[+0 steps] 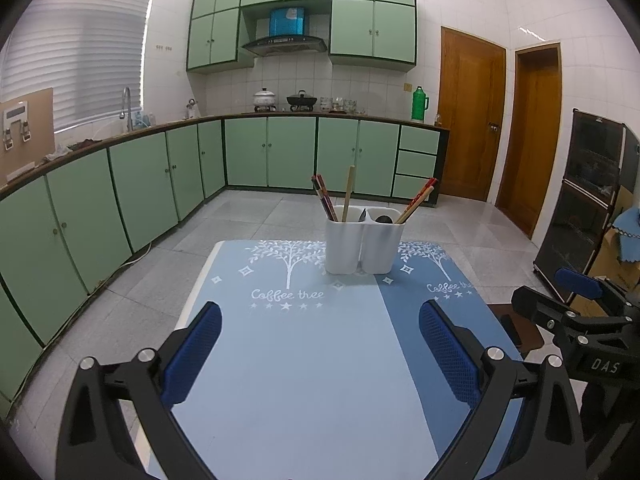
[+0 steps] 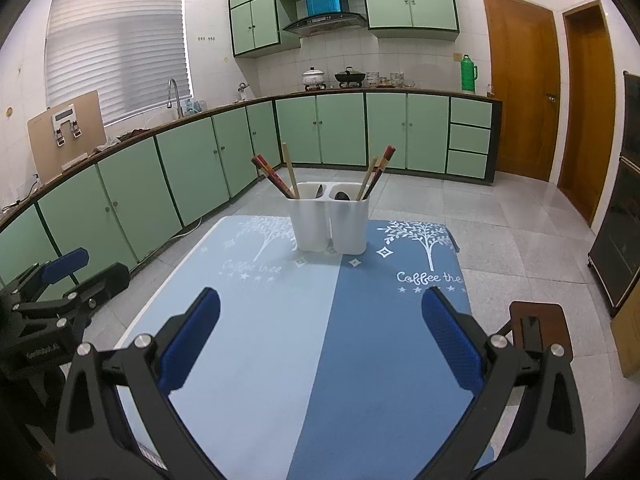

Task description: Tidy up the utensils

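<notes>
A white utensil holder stands upright at the far end of a small table. The table has a blue cover with white trees and the words "Coffee tree" on it. The holder has two cups joined side by side.

In the holder's left cup there are dark red chopsticks that lean to the left. Right beside them is a pale wooden chopstick that stands almost straight up. A dark spoon peeks over the rim of that cup. In the holder's right cup there are red and tan chopsticks that lean to the right. A dark round spoon bowl shows just inside that cup.

The left gripper hangs over the near end of the table, well apart from the holder. Its blue pads are spread wide and nothing is between them. The right gripper is also on the near side of the holder, well apart from it. Its blue pads are spread wide too, with nothing between them.

Behind the holder, across a grey tiled floor, is a row of green kitchen cabinets. A green flask stands on the counter above them.
</notes>
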The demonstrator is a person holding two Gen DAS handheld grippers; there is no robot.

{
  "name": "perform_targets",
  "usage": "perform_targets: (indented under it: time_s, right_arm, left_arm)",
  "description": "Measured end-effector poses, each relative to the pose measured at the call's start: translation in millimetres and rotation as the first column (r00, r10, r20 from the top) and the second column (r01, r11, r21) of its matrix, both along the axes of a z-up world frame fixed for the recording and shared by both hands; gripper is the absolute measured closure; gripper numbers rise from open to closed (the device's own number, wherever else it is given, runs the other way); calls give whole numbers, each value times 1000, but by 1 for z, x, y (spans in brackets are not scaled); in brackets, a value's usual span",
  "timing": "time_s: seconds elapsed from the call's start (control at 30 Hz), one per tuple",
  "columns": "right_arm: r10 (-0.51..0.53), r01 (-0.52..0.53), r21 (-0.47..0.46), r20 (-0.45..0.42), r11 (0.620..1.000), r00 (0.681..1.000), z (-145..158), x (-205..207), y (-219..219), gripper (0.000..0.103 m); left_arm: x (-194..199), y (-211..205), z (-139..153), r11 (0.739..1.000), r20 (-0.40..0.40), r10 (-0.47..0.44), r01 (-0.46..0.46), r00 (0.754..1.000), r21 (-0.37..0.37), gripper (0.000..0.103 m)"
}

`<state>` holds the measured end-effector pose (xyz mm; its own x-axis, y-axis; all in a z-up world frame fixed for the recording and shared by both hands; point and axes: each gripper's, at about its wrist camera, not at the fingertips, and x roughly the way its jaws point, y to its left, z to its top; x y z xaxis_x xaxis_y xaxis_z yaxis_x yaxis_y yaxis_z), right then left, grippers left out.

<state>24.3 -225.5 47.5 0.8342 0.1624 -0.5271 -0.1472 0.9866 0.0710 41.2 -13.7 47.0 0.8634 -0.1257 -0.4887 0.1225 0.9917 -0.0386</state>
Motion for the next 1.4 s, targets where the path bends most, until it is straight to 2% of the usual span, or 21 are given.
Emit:
perform_targets:
  time_s: [1.4]
  right_arm:
    - [2,-2,7,-2,1000,1000,2,1,-7,5]
  left_arm:
    - [0,-3,0,1000,-2,-8,8,1000,2,6]
